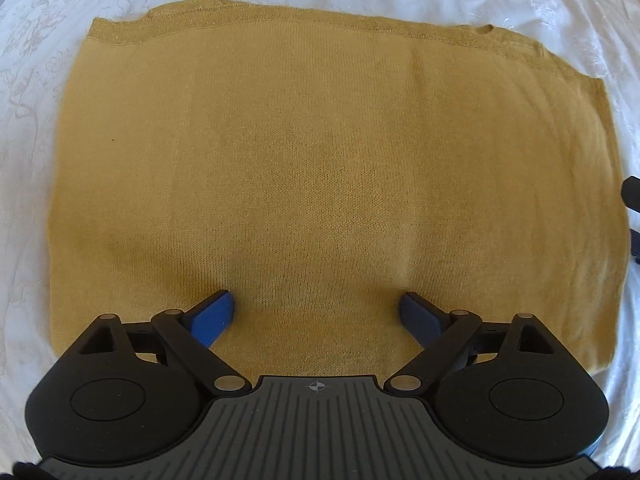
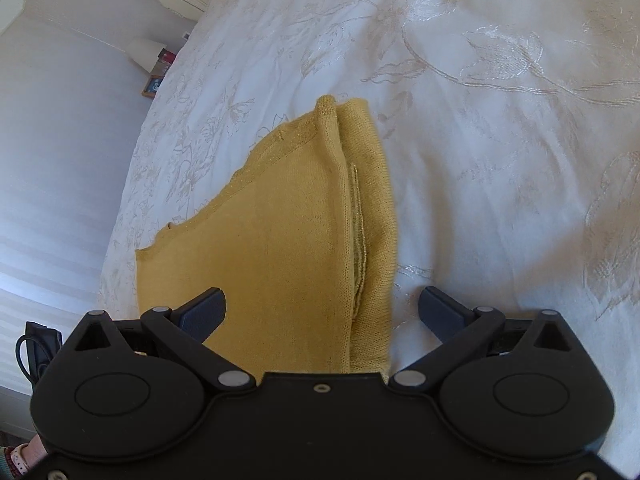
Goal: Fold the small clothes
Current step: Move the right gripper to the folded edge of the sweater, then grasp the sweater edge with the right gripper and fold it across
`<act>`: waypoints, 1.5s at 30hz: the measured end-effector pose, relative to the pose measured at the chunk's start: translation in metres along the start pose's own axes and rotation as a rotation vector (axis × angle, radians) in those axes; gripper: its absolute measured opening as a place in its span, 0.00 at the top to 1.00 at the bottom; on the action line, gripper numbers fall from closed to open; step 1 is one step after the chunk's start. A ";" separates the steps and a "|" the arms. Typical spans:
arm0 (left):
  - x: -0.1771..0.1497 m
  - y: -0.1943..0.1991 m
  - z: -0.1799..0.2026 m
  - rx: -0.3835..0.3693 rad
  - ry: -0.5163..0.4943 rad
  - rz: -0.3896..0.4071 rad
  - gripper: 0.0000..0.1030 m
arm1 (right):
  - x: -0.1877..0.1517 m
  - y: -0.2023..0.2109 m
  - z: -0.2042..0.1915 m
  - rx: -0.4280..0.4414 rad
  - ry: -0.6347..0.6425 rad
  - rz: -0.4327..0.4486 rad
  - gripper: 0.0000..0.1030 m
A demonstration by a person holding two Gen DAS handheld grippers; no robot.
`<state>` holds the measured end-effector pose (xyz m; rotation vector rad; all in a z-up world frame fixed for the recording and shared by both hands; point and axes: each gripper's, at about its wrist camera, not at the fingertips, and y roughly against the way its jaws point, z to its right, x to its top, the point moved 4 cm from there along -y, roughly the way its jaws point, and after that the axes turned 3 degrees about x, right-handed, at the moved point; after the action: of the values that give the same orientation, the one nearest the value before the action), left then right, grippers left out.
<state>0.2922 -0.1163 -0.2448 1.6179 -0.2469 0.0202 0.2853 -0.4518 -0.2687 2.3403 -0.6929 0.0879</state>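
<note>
A mustard-yellow knit garment (image 1: 312, 168) lies folded and flat on the white bedspread (image 1: 36, 80). My left gripper (image 1: 316, 306) points straight down over its near part, jaws wide apart, nothing between the blue fingers (image 1: 212, 316). In the right wrist view the same garment (image 2: 288, 240) shows its folded layers along the right edge. My right gripper (image 2: 322, 304) hangs open above that edge, left finger over the knit, right finger over the bedspread (image 2: 500, 140), pinching no cloth. A dark part at the left wrist view's right border may be the other gripper (image 1: 632, 192).
The embroidered white bedspread spreads out on all sides of the garment. In the right wrist view the bed's left edge drops to a pale wall (image 2: 60, 140), with a small shelf of items (image 2: 158, 68) and a dark object with a cable (image 2: 38, 344) beside it.
</note>
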 end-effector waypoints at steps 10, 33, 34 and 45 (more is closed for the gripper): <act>-0.031 0.048 -0.021 -0.013 0.036 0.084 0.15 | 0.011 -0.013 0.000 0.048 -0.053 -0.034 0.00; -0.043 0.079 -0.117 -0.085 0.069 0.187 0.15 | -0.002 -0.038 -0.172 -0.077 0.133 -0.034 0.72; -0.044 0.078 -0.125 -0.090 0.072 0.187 0.15 | -0.005 -0.046 -0.188 -0.069 0.148 -0.039 0.72; -0.064 0.068 -0.199 -0.093 0.105 0.174 0.15 | -0.050 -0.166 -0.254 -0.123 0.176 -0.155 0.73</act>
<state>0.2456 0.0867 -0.1749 1.4938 -0.3027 0.2232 0.3567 -0.1643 -0.1870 2.2277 -0.4174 0.1744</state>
